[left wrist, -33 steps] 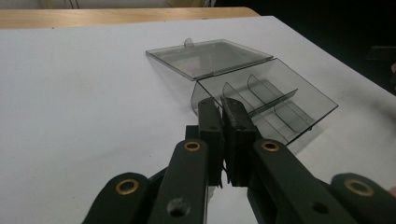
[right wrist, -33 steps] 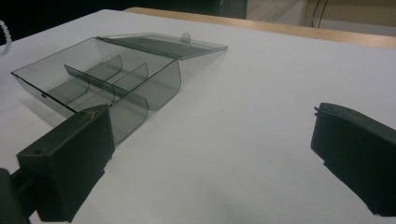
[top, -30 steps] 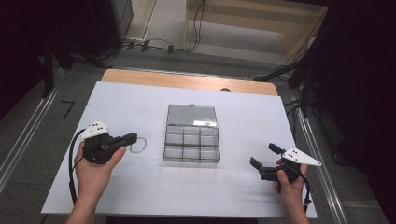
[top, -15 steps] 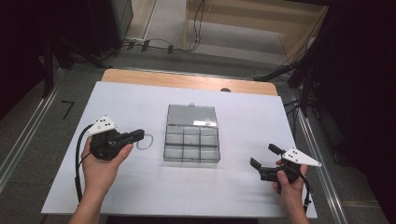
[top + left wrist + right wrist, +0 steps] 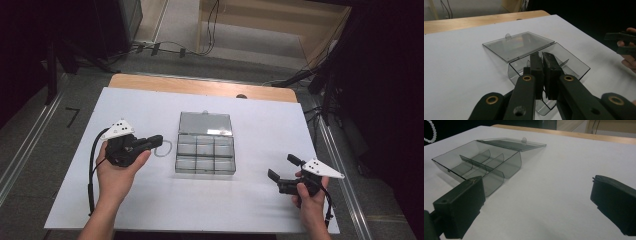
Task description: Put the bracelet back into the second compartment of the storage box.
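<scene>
From the high view, a clear compartment box sat mid-surface with its lid laid open flat behind it. The left tongs were together just left of the box, holding nothing; the right tongs stood apart, well to its right.

In the left gripper view, the left tongs met in front of the box.

In the right gripper view, the right tongs gaped wide, the box ahead to their left.

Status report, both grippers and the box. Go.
Left gripper shut, nothing between jaws, beside clear compartment box. Right gripper open, apart from box. Lid open. Nothing in the way.
</scene>
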`<control>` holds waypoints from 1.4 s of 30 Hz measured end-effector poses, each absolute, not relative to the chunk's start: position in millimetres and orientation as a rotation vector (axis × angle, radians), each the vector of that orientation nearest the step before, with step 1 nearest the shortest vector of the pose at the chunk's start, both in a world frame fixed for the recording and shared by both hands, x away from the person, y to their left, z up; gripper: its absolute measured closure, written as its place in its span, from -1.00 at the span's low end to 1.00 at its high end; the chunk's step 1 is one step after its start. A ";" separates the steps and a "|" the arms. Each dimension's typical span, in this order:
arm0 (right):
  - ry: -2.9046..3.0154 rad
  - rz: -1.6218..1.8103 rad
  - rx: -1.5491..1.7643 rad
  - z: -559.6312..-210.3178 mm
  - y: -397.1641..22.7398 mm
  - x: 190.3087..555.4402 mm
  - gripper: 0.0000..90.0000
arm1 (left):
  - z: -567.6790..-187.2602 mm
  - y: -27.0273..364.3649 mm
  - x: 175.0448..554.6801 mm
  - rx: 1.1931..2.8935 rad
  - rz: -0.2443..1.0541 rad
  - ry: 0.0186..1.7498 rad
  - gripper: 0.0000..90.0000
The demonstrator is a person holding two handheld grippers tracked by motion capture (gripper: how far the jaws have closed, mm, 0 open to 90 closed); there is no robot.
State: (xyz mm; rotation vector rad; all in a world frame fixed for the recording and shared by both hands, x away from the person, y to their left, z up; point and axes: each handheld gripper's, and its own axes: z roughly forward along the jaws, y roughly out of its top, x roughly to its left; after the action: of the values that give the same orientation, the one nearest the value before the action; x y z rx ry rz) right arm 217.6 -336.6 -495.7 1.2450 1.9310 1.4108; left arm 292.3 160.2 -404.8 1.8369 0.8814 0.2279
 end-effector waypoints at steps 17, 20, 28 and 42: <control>1.934 1.409 1.243 -496.2 -336.4 217.8 -1.00 | -401.7 141.4 301.7 1.840 0.205 0.843 0.93; 1.933 1.408 1.241 -496.3 -336.9 217.8 -1.00 | -401.7 138.6 302.9 1.840 0.199 0.838 0.93; 1.933 1.409 1.241 -496.4 -337.0 217.8 -1.00 | -401.0 132.6 305.7 1.839 0.190 0.823 0.93; 1.938 1.408 1.244 -496.7 -336.2 218.0 -1.00 | -398.4 118.0 314.0 1.836 0.170 0.802 0.93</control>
State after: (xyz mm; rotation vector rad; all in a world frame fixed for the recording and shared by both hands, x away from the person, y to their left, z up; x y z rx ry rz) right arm 218.0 -336.2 -496.7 1.2435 1.9382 1.4082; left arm 314.0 118.0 -398.4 1.8357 0.8020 0.1697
